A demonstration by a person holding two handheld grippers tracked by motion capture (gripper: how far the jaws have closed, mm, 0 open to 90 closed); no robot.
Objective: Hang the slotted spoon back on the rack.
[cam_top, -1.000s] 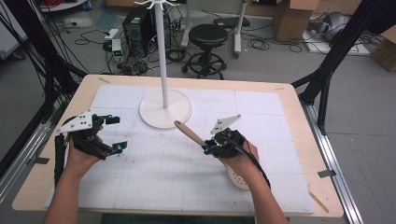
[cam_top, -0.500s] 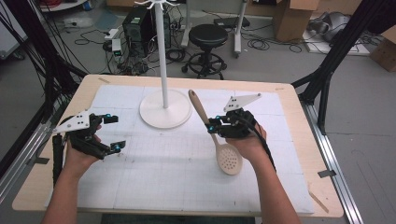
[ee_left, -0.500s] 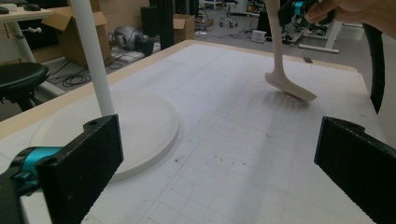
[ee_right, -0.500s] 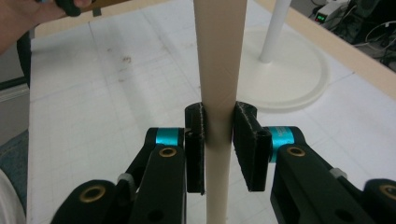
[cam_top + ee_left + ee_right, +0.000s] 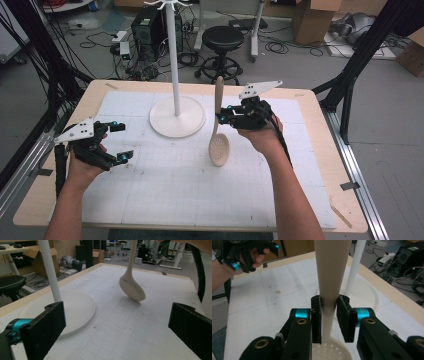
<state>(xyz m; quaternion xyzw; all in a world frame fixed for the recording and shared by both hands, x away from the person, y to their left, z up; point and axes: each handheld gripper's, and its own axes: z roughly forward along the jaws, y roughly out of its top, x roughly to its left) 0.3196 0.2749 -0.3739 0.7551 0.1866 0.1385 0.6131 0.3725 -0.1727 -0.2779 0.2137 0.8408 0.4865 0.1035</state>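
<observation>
Above the middle of the bench, a little toward its right side, a pale slotted spoon (image 5: 219,131) hangs almost upright, with the perforated bowl low over the surface and the handle pointing up. The right gripper (image 5: 223,116) is closed on the handle of this spoon; in the right gripper view the two black pads press the handle from both sides, and the bowl with its small holes is seen just below them. In the left gripper view the spoon bowl (image 5: 132,289) is above the mat and throws a soft shadow on it.

Just beside the spoon, toward the far edge of the bench, stands a white stand (image 5: 176,100) with a round flat base and a thin upright pole; it is the nearest obstacle, close to the spoon but apart from it. The left gripper (image 5: 121,141) is near the left edge of the bench, well apart from the spoon, with the jaws wide apart and nothing between them.

The bench (image 5: 320,120) has a light wooden top with rounded corners, and a white gridded mat (image 5: 165,195) covers most of it. Behind the far edge, the grey floor carries a black stool (image 5: 223,41), a computer case (image 5: 147,25), many cables and cardboard boxes (image 5: 312,17).
</observation>
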